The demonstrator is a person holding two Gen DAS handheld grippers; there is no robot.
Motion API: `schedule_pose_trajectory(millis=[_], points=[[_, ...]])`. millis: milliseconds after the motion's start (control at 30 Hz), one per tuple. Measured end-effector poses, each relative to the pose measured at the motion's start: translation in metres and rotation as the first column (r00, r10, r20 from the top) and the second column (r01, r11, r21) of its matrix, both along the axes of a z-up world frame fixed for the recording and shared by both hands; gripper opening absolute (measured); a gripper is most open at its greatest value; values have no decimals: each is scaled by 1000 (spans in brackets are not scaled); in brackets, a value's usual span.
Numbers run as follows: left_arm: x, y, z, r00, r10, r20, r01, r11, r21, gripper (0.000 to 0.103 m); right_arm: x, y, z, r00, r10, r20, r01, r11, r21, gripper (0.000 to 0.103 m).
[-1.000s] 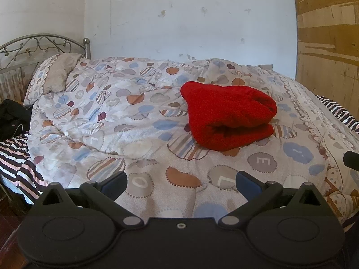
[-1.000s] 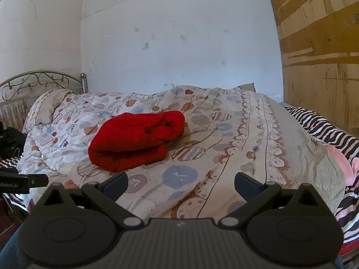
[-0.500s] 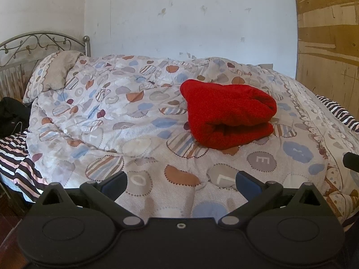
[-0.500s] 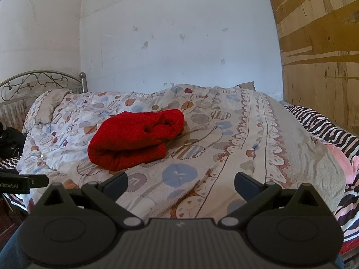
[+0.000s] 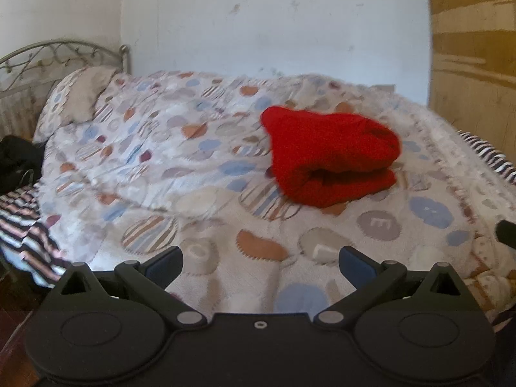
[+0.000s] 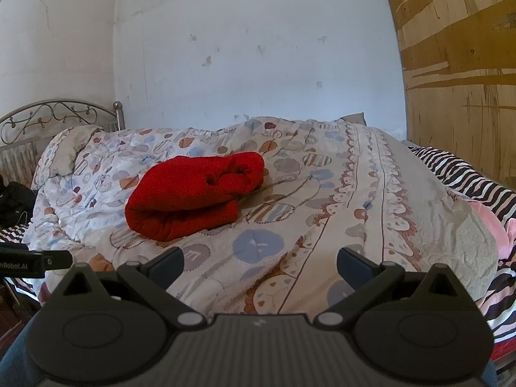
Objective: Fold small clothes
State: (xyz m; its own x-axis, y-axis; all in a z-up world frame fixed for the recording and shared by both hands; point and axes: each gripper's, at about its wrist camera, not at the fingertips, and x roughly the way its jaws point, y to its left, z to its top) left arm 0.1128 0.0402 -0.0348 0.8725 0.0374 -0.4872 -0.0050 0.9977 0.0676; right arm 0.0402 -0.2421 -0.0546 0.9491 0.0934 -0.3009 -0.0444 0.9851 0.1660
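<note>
- Two hand-held grippers show, one per view; the left hand-held gripper (image 5: 259,262) has its two blue-tipped fingers spread wide apart with nothing between them; it hangs above the near part of the quilt, well short of the garment
- The right hand-held gripper (image 6: 259,262) likewise has its two fingers wide apart and holds nothing; a black edge of the left device juts in at the left border of the right wrist view, beside the bed's near side
- One red garment (image 5: 329,158) lies folded into a thick bundle on the quilt (image 5: 180,167); its layered open edge faces the cameras, its rounded fold sits on top; in the right wrist view the same bundle (image 6: 193,193) lies left of centre, apart from both grippers
- One patterned quilt covers the bed; bare quilt surrounds the bundle on every side, widest to the left in the left wrist view and to the right in the right wrist view
- One pillow (image 5: 80,96) rests at the head, against one metal headboard (image 6: 58,113)
- Striped bedding (image 6: 467,177) shows past the quilt's right edge; more stripes (image 5: 25,222) hang off the left edge
- One white wall (image 6: 242,48) stands behind the bed; one wooden panel (image 6: 458,64) closes the right side
</note>
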Motion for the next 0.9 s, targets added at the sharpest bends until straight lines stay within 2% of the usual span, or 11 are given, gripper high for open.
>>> schedule_pose_trajectory(millis=[100,400,900], points=[[-1,-1,1,998,56,27,-57,998,28,102,1,2,-1,1000,0,-7,0,1000,2,103],[2,-6,5,999,21,28,-22,998,51,102,5,1,-1,1000,2,-14,-2,1000,3,103],[13,-6,1,1000,14,-4,-13,999,52,102,15,1,-4,999,4,-35,-4,1000,9,103]])
